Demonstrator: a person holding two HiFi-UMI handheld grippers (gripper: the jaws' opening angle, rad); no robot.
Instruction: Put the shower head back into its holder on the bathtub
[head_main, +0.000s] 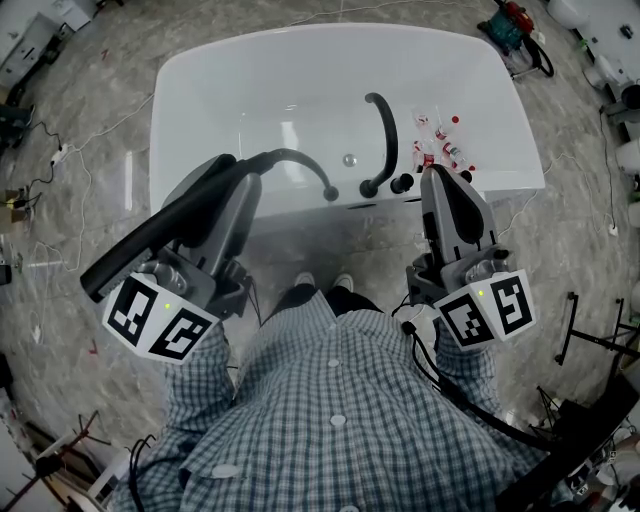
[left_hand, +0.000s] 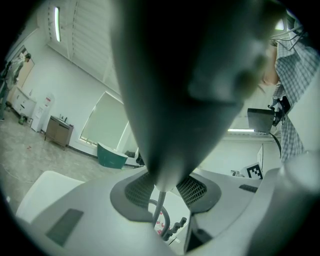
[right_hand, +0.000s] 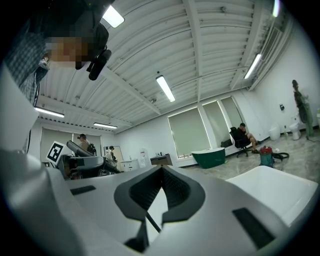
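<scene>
While your left tongs (head_main: 233, 182) clamp the shower head (head_main: 140, 245) just short of the bathtub's (head_main: 200, 80) near rim, your right tongs (head_main: 447, 182) sit nearly closed, empty; carrying step, I'd say: next, line it over the rim's black fittings (head_main: 400, 183)

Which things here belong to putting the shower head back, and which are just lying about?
Job:
- shower head, clamped in the left gripper
- its hose
- bathtub
- black rim fittings, holder presumably among them

Lying about:
- red-capped bottles on the rim
- red-and-teal item on the floor
</scene>
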